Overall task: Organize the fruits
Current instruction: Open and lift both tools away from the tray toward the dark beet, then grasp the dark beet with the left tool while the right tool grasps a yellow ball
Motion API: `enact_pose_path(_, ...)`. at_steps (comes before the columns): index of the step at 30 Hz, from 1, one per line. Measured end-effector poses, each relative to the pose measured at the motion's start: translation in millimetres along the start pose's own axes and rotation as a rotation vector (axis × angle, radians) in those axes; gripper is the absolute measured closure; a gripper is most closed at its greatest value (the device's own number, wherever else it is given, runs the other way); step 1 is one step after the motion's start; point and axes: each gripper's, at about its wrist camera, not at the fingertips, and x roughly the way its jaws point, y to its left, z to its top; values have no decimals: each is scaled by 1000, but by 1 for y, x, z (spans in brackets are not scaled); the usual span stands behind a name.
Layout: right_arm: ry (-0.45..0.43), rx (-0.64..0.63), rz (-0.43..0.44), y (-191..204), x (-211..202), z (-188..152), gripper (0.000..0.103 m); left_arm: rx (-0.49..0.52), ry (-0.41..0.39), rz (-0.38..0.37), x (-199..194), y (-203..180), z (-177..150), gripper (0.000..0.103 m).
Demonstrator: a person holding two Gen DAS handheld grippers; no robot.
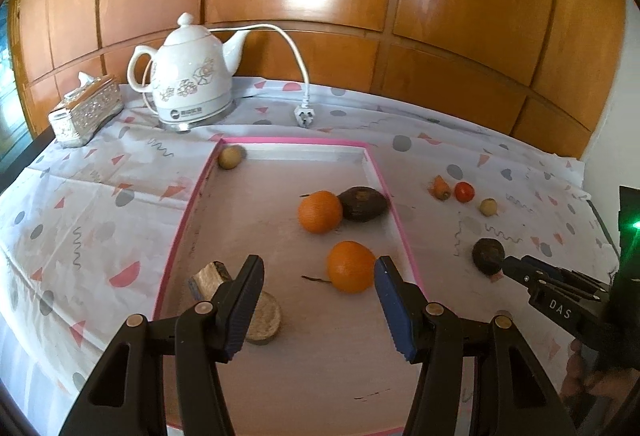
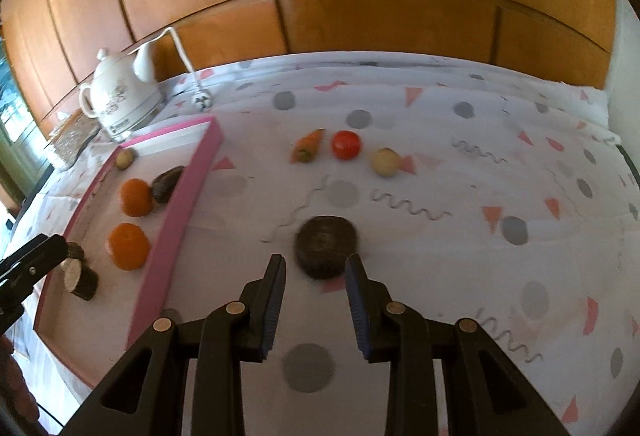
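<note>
A pink-rimmed tray [image 1: 175, 236] [image 2: 182, 208] holds two oranges [image 1: 320, 211] [image 1: 351, 272], a dark fruit [image 1: 363, 203], a small tan fruit [image 1: 230, 157] and two cut stalk pieces [image 1: 210, 278]. My left gripper [image 1: 318, 262] hangs open over the tray; the near orange lies just past its right fingertip, untouched. On the cloth sit a small carrot [image 2: 308, 146], a tomato [image 2: 346, 144], a pale round fruit [image 2: 385, 162] and another dark fruit [image 2: 326, 246] [image 1: 488, 256]. My right gripper [image 2: 316, 259] [image 1: 510, 266] has its jaws narrowly apart, with that dark fruit right at the tips.
A white kettle [image 1: 188, 76] with its cord and plug [image 1: 304, 114] stands at the back left beside a silver tissue box [image 1: 86, 112]. A wood-panelled wall closes the back. A patterned cloth [image 2: 480, 276] covers the table. A person's hand [image 1: 588, 376] holds the right gripper.
</note>
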Motion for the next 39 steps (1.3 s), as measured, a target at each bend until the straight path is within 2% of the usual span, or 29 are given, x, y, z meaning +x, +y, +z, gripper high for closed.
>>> enact_pose_path(11,10,59,-49,-33,1,-5,72,65,15,-41,5,-26,2,45)
enact_pose_path(19,15,79,-67,-46,2,-7,72,140,28,-109,11,-58,7,45)
enact_pose_path(23,18,88,-85,-54,3,-7,72,164,57,-149,21,-75,9,45)
enact_pose_path(27,18,102,-105,-63,3,-6,72,200,83,-198,34,-99,8,37)
enact_pose_path(39,19,126,-125,-93,9,5,72,244,155,-254,80,-148,6,37)
